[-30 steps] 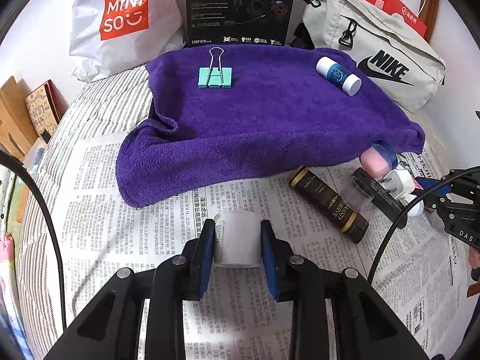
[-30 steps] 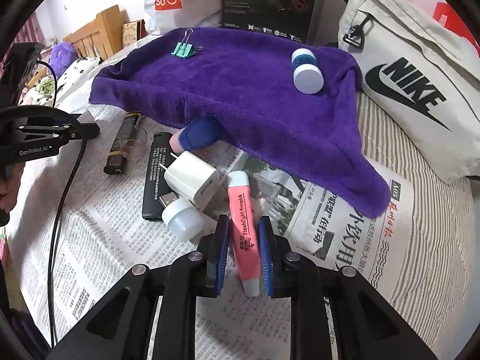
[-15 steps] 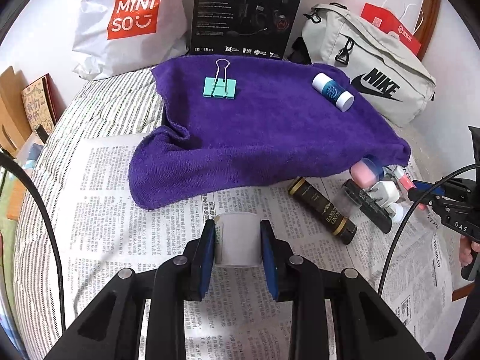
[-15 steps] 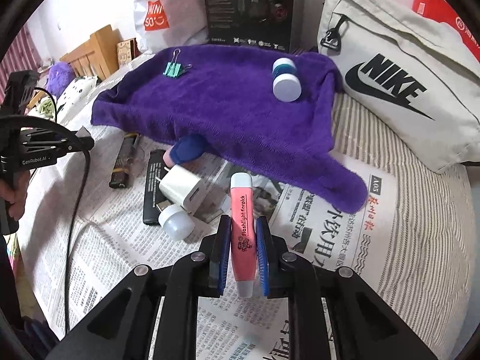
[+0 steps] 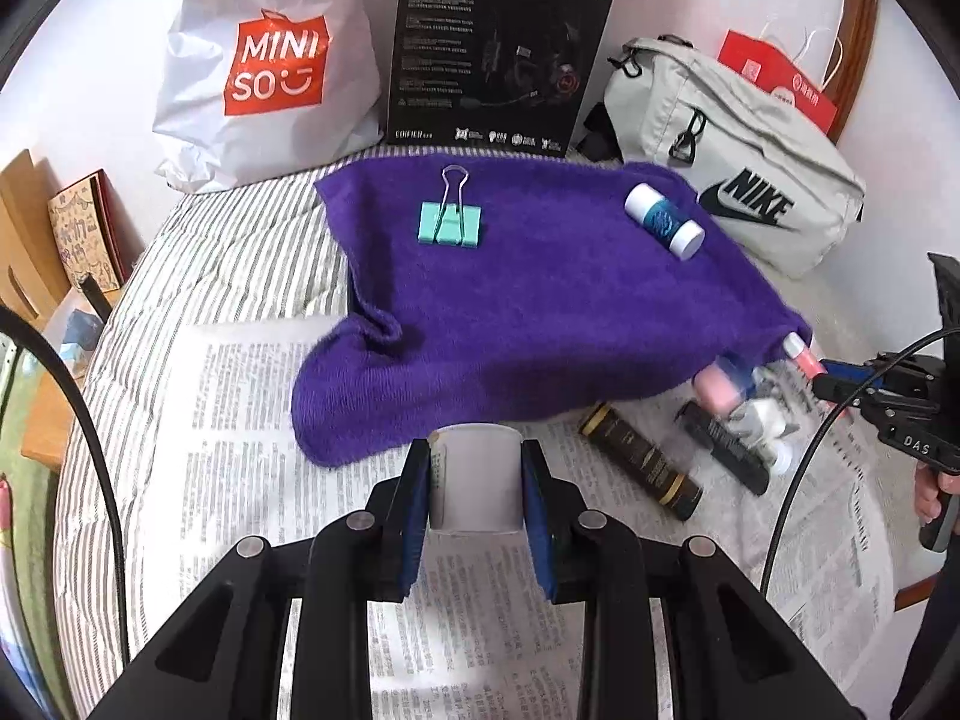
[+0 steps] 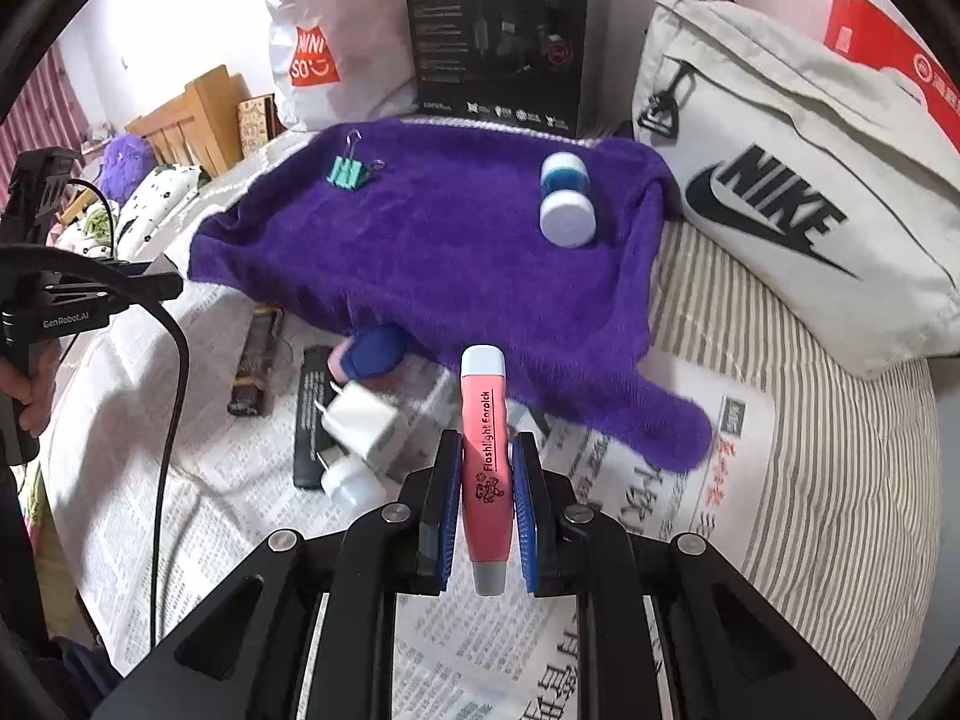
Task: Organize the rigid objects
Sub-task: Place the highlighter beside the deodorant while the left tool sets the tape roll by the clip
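Note:
My left gripper (image 5: 475, 483) is shut on a white jar (image 5: 474, 480) and holds it above the newspaper, near the front edge of the purple towel (image 5: 540, 312). My right gripper (image 6: 485, 495) is shut on a pink flashlight earpick (image 6: 485, 456), held above the newspaper by the towel (image 6: 432, 246). On the towel lie a teal binder clip (image 5: 450, 223) and a blue-and-white bottle (image 5: 664, 221); both also show in the right wrist view, the clip (image 6: 347, 173) and the bottle (image 6: 565, 199).
On the newspaper lie a dark tube (image 5: 639, 459), a black bar (image 6: 312, 414), a white charger plug (image 6: 360, 420), a small white jar (image 6: 350, 480) and a pink-and-blue bottle (image 6: 369, 353). A Miniso bag (image 5: 264, 66), black box (image 5: 498, 54) and Nike bag (image 5: 732, 168) stand behind.
Both grippers have lifted and drawn back with their objects. The pink earpick has come up off the newspaper. The items on the towel have not moved.

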{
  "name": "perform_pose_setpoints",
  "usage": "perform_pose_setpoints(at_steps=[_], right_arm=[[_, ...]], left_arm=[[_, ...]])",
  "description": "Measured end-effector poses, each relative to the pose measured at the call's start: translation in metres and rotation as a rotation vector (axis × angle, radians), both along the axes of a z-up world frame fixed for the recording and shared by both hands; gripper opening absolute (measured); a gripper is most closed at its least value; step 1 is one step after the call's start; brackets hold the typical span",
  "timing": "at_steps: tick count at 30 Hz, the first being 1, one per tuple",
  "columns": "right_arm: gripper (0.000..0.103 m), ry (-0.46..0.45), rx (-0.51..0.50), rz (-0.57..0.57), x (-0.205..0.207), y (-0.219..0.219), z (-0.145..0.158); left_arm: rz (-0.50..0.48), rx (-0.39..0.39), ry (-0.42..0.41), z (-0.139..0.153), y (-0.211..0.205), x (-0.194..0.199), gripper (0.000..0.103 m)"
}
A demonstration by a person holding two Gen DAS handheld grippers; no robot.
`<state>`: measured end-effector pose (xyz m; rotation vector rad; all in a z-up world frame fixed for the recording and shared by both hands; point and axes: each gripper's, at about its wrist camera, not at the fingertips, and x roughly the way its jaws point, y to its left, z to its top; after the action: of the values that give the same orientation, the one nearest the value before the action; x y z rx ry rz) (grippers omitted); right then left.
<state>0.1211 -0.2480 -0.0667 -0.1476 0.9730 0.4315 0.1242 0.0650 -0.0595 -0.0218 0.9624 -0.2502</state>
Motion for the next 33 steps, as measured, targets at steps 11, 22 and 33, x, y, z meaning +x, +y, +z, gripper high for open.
perform_pose_setpoints(at_steps=[11,22,33], right_arm=[[0.017,-0.041,0.013,0.003,0.048,0.011,0.018],[0.017,0.004,-0.028,-0.019,0.102,0.013,-0.006],[0.017,0.035,-0.084,0.005,0.123,0.025,-0.031]], left_arm=[[-0.02,0.005,-0.028,0.02,0.0,0.035,0.027],[-0.033,0.0,-0.009,0.014,-0.008,0.073,0.027],[-0.033,0.034,0.04,-0.009,-0.012,0.111,0.027]])
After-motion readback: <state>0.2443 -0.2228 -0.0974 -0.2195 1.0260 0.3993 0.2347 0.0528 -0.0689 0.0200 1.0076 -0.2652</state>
